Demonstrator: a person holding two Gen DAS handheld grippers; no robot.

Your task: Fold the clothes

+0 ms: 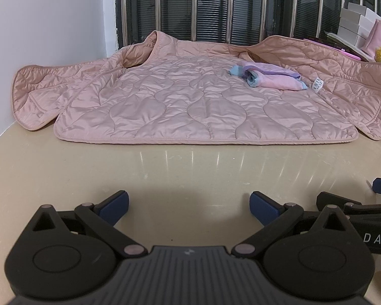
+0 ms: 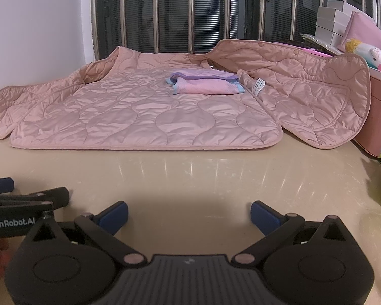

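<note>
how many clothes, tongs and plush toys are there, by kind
quilted pink jacket: 1
small folded pink and purple garment: 1
tongs, both open: 2 (left tongs, right tongs)
plush toy: 1
total: 5

Your left gripper (image 1: pixel 188 207) has matte black body w/ ribbed dark grey plate in centre, small pale logo on it. Two round black housings at the sides, each w/ triangular cut-out above. Linkage arms are black, joined by dull pinkish-grey pivot pins. Finger pads (image 1: pixel 114 207) are dark blue, textured. Your right gripper (image 2: pixel 189 214) is same build, same blue pads (image 2: pixel 264 217). On side of left unit white text reads "GenRobot.AI"; on right unit "DAS" is visible, rest is cut off.
</note>
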